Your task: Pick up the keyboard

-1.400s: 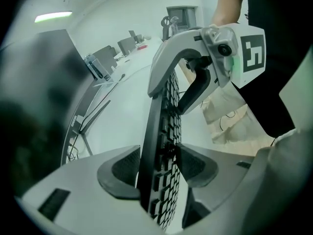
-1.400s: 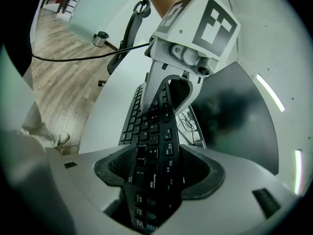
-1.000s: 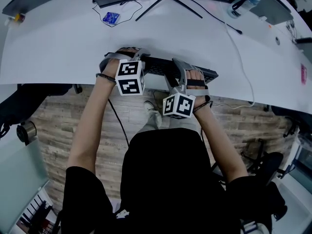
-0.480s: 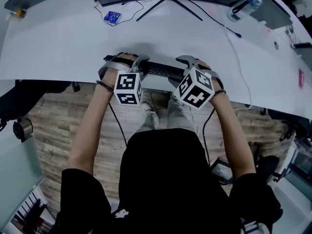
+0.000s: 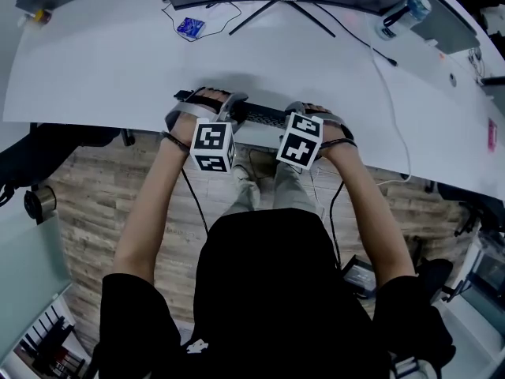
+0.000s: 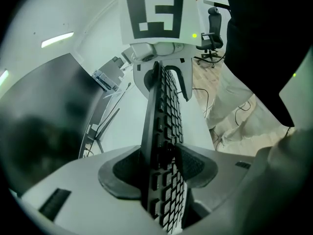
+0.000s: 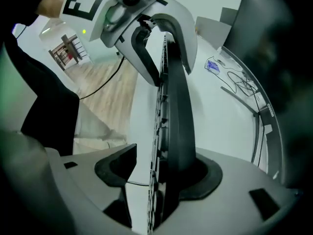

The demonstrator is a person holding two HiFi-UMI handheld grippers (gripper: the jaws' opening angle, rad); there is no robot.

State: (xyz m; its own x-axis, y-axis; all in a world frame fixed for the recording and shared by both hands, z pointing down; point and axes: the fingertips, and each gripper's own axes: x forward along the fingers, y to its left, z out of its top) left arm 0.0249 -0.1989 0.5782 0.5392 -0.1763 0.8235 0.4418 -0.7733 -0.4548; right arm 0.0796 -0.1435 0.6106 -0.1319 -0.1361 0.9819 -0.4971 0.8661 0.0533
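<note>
White desk point(image 5: 102, 77) with a black keyboard point(image 5: 259, 115) at its near edge, long axis left to right along that edge. Left gripper point(image 6: 159, 170): both pads clamped on the keyboard's left end. Right gripper point(image 7: 156, 173): jaws wide around the right end, one pad against the back, the other clear of the keys.

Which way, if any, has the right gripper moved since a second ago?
Yes. The right gripper has swung up the picture: its marker cube hung below the desk's front edge; now it sits across that edge, by the keyboard.
</note>
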